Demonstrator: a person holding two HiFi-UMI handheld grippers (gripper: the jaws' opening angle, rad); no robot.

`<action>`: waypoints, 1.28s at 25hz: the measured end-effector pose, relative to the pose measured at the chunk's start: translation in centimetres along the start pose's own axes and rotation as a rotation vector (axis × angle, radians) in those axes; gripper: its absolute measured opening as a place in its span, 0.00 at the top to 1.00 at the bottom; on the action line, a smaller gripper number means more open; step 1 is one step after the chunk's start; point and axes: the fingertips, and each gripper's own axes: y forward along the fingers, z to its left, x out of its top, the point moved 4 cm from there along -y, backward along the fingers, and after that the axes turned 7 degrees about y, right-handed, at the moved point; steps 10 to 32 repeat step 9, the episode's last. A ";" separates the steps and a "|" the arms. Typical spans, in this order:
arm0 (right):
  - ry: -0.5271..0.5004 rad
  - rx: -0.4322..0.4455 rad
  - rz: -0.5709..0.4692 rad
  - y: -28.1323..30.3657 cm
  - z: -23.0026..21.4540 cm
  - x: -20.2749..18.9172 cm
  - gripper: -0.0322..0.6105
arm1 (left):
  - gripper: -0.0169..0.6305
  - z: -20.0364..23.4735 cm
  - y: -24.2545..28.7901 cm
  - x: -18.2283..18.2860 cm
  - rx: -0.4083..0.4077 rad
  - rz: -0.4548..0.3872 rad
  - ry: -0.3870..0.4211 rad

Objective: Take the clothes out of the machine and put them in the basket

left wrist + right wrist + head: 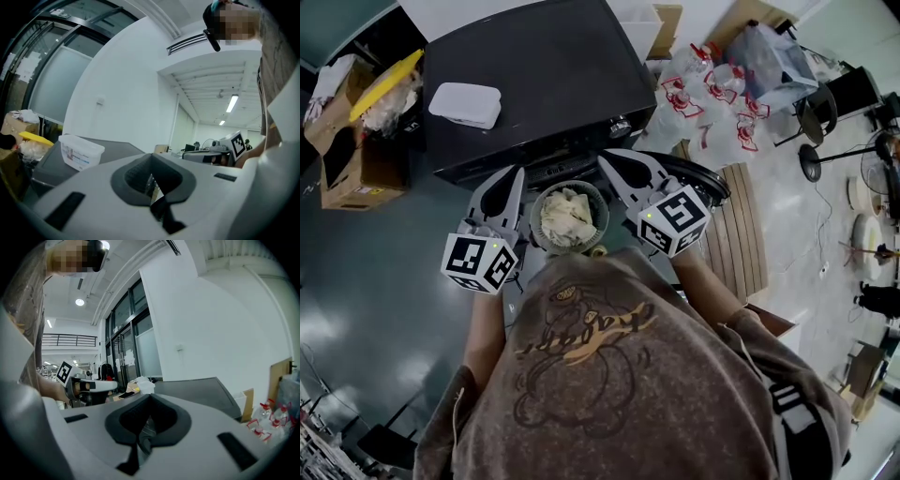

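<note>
At the far left a cardboard box [354, 161] sat on the dark floor beside the machine [534, 70], whose flat black top carried a white plastic tub [465, 103]. In front of the machine the person held both tools out nearly level. The left gripper [514, 176] pointed at the machine's front edge, its fingers pressed together with nothing between them; in its own view the left gripper [152, 182] showed the two dark pads meeting. Just to its right, between the two tools, stood the round basket [534, 225], and a crumpled heap of pale cream clothes [567, 216] lay inside it. On the other side of the basket the right gripper [609, 161] also aimed at the machine's front, fingers closed on each other and carrying nothing, as the right gripper [143, 427] view confirmed. Further right a slatted wooden board [741, 234] lay on the floor, and beyond it stood a cluster of clear bottles with red caps [712, 94].
</note>
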 end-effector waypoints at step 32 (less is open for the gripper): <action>0.019 -0.012 -0.005 -0.8 0.0 -0.5 0.96 | 0.96 0.0 -0.4 0.0 0.008 0.021 0.017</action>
